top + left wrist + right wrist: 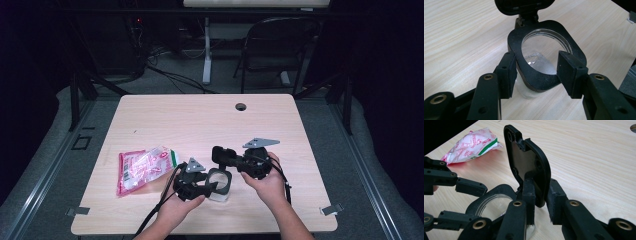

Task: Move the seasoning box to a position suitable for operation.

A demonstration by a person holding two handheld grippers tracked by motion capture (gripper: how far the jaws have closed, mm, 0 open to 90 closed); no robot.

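Clearly you brace the clear container (pixel 220 186) near the tabletop's (pixel 200 120) front edge with the left gripper (pixel 537 72), its jaws closed on the black rim so the body cannot slide or tip; meanwhile the right gripper (pixel 540 195) pinches the hinged lid (pixel 529 165) between nearly closed jaws, holding it upright and the mouth open. Just left lies the red-and-white packet (pixel 145 167), within easy reach, apparently the thing to go in.

table (pixel 200 120) evenly lit | surroundings dark | high view soft, perhaps low-resolution
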